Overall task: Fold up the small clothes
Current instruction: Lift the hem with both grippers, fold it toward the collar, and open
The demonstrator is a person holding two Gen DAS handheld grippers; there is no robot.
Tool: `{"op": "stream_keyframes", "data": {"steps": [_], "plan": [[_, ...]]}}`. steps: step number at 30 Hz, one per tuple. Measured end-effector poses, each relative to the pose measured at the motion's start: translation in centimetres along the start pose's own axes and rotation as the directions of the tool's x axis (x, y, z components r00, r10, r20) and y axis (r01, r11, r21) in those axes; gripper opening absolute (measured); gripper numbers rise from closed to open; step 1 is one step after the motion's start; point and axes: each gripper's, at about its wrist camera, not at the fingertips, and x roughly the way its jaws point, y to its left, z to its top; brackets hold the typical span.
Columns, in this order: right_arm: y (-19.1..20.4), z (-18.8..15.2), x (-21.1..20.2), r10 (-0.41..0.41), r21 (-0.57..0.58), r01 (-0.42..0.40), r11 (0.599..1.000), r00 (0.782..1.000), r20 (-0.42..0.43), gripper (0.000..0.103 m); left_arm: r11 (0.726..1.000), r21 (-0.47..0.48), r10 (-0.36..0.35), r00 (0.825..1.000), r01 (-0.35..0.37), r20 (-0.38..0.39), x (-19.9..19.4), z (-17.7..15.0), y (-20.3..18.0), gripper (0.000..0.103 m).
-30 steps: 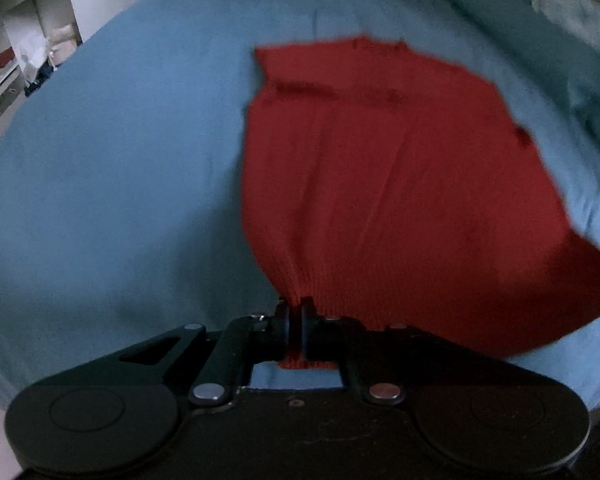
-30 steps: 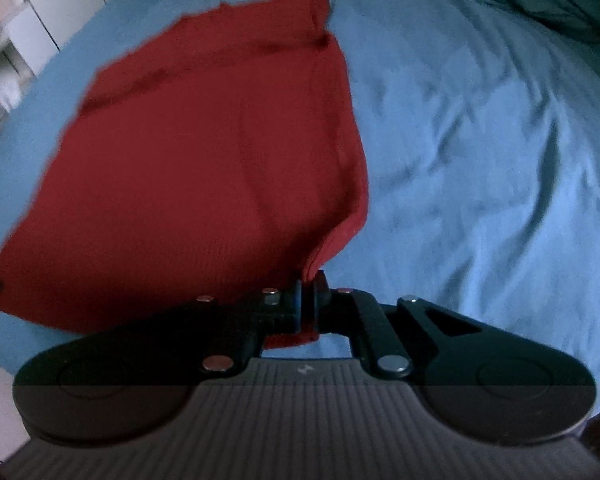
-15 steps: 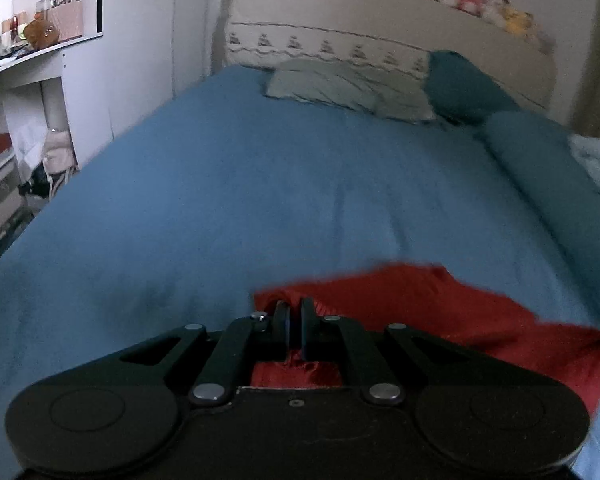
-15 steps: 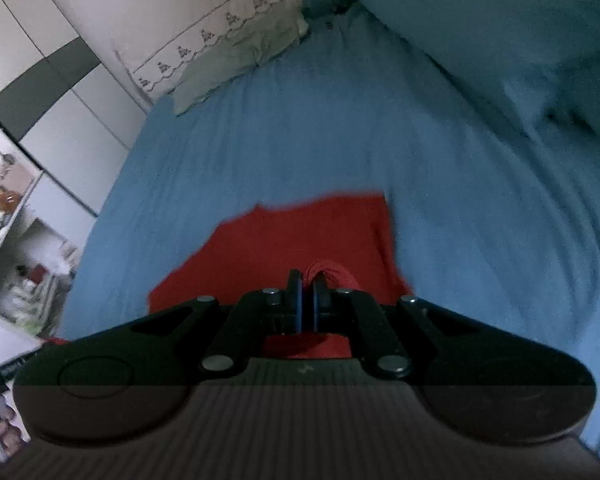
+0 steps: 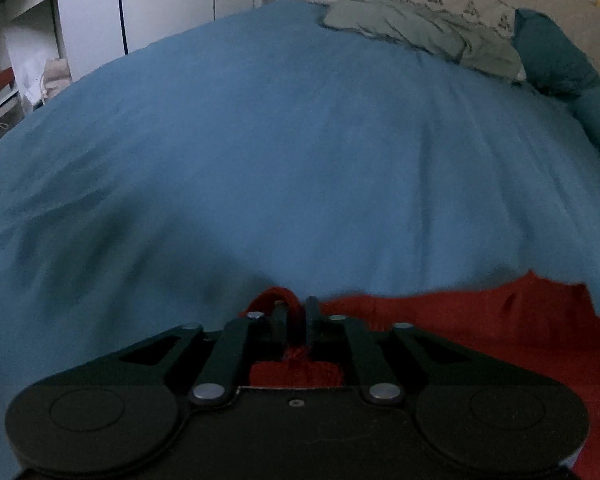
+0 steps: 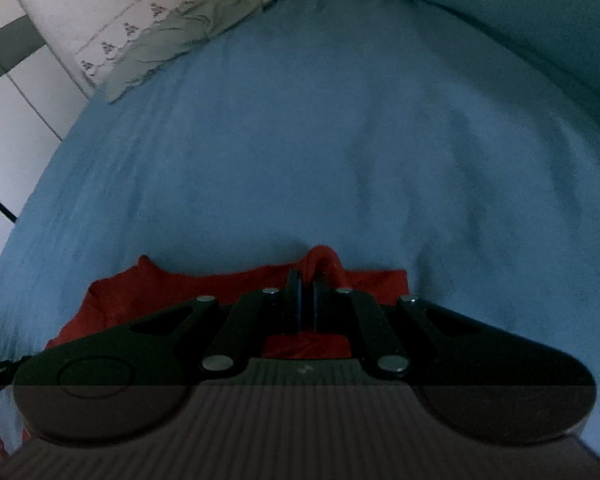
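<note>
A red knit garment lies on the blue bed cover, low in both wrist views. My left gripper is shut on a bunched corner of it, with red cloth between the jaws. The rest of the garment spreads to the right under the gripper body. In the right wrist view the garment shows to the left and behind my right gripper, which is shut on another bunched corner. Most of the garment is hidden under both gripper bodies.
The blue bed cover fills both views. A grey-green pillow and a teal pillow lie at the headboard. White cupboards and shelves stand at the left. A teal bolster lies at the right.
Both grippers have carried the garment's near corners forward over itself toward the headboard. The spread-out red cloth seen a second ago is now mostly under the grippers.
</note>
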Motion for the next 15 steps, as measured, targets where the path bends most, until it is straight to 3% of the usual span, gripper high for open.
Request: {"op": "stream_keyframes", "data": {"steps": [1,2,3,4,6,9,11,15], "plan": [[0.0,0.3,-0.1,0.006,-0.004,-0.006,1.000,1.000,0.006,0.040,1.000,-0.010,-0.015,1.000,0.015,0.018,-0.5,0.1,0.3,0.057],[0.0,0.4,-0.5,0.024,-0.009,-0.024,1.000,1.000,0.021,0.062,1.000,-0.017,-0.015,0.999,0.016,0.039,-1.3,-0.1,0.5,0.070],[0.2,0.6,-1.1,0.030,-0.022,-0.028,0.999,0.998,0.048,0.073,1.000,-0.019,-0.004,0.998,0.006,0.064,-2.1,-0.1,0.6,0.079],[0.5,0.6,-1.9,0.024,-0.039,-0.021,0.999,0.997,0.078,0.084,1.000,-0.013,0.004,0.996,-0.003,0.091,-3.1,0.1,0.8,0.079],[0.9,0.8,-3.2,0.016,-0.074,-0.008,0.997,0.994,0.111,0.087,1.000,0.029,0.005,0.994,-0.009,0.112,-4.8,-0.1,1.0,0.080],[1.9,-0.2,-5.0,0.023,-0.146,-0.010,0.989,0.996,0.089,0.087,0.996,0.082,0.004,0.992,-0.015,0.129,-8.3,-1.9,1.4,0.081],[2.8,-1.8,-5.7,0.053,-0.205,-0.039,0.978,0.997,0.062,0.090,0.994,0.107,-0.029,0.995,0.019,0.095,-8.7,-3.2,1.4,0.086],[4.9,-4.4,-3.9,0.065,-0.309,-0.076,0.948,0.997,-0.047,0.090,0.984,0.161,-0.077,0.997,0.076,-0.001,-7.6,-6.1,-0.3,0.085]]}}
